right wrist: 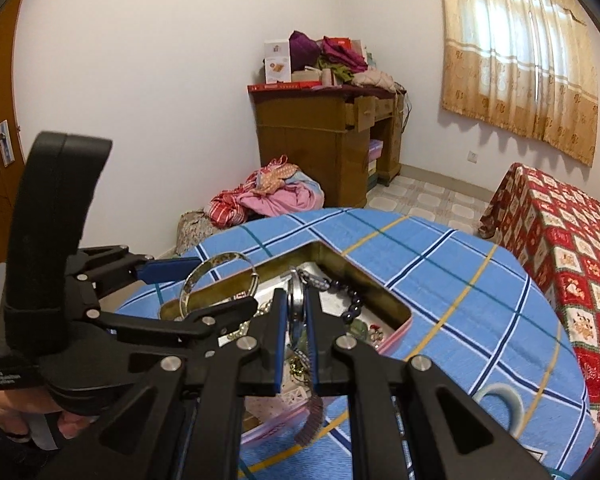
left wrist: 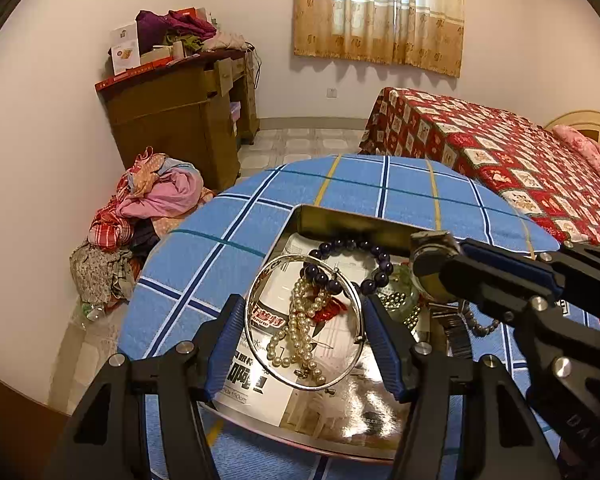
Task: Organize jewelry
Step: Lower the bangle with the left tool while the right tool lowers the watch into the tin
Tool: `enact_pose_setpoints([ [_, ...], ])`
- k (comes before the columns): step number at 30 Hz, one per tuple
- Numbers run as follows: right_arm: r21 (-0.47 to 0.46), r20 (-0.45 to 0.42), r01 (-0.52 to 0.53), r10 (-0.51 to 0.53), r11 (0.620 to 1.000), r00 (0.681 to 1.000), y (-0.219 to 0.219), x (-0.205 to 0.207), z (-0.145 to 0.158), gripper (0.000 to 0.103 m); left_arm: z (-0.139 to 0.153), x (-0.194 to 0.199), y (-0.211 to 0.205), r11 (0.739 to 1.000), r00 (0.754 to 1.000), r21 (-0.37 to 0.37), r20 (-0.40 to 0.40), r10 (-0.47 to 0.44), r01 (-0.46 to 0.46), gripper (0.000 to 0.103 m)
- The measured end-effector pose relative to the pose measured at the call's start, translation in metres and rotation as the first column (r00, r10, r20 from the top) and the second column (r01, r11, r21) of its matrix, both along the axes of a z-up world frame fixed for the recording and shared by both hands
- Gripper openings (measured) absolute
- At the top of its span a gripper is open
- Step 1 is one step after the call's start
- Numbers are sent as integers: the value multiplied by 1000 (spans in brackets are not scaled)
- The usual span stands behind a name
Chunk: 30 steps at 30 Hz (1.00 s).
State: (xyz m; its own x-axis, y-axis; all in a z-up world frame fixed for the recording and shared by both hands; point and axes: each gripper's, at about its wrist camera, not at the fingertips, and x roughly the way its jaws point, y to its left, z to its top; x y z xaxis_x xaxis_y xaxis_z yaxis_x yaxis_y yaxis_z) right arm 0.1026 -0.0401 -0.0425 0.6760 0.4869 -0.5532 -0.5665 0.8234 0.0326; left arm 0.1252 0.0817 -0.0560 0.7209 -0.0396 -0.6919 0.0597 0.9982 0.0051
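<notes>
An open metal tin (left wrist: 340, 220) sits on the blue checked tablecloth. In it lie a pearl string (left wrist: 300, 332), a dark purple bead bracelet (left wrist: 352, 260) and other pieces. My left gripper (left wrist: 304, 328) is shut on a silver bangle (left wrist: 260, 344), its fingers pressing the rim on both sides, just above the tin. My right gripper (right wrist: 296, 312) is shut on a silver wristwatch (right wrist: 294, 300), held on edge over the tin (right wrist: 396, 304), its strap hanging down. In the left wrist view the watch (left wrist: 432, 256) shows at right. The bangle (right wrist: 204, 276) also shows in the right wrist view.
The table (right wrist: 480, 300) is round, and its edge drops off all around. A bed with a red quilt (left wrist: 500, 160) stands to the right. A wooden desk (left wrist: 180, 120) and a clothes pile (left wrist: 148, 200) are on the floor behind.
</notes>
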Motion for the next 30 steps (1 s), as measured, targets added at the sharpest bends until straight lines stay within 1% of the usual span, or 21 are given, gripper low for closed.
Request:
enact_pose_setpoints([
  [5, -12, -18, 1, -1, 1000, 1000, 5, 1, -8, 11, -5, 4, 1, 1000, 1000, -5, -13, 8, -8, 61],
  [10, -5, -13, 2, -2, 1000, 1000, 6, 1, -6, 11, -5, 4, 8, 999, 1000, -22, -15, 23, -23, 61],
  [12, 2, 6, 1, -1, 1000, 1000, 7, 1, 1, 11, 0, 2, 10, 999, 1000, -25, 0, 29, -29, 61],
  [16, 0, 54, -2, 2, 1000, 999, 12, -1, 16, 11, 20, -2, 17, 999, 998, -31, 40, 45, -43, 61],
  [21, 7, 79, -16, 15, 1000, 997, 18, -1, 28, 11, 36, -2, 24, 998, 996, -34, 71, 61, -58, 61],
  [24, 9, 69, -16, 15, 1000, 997, 21, 2, 24, 11, 34, 2, 27, 997, 996, -42, 61, 72, -69, 61],
  [26, 8, 52, -15, 14, 1000, 999, 21, 5, 17, 11, 29, 5, 27, 996, 997, -55, 43, 71, -68, 61],
  [30, -9, 23, -7, 7, 1000, 1000, 20, 10, 4, 11, 17, 9, 25, 996, 997, -58, 18, 69, -67, 61],
])
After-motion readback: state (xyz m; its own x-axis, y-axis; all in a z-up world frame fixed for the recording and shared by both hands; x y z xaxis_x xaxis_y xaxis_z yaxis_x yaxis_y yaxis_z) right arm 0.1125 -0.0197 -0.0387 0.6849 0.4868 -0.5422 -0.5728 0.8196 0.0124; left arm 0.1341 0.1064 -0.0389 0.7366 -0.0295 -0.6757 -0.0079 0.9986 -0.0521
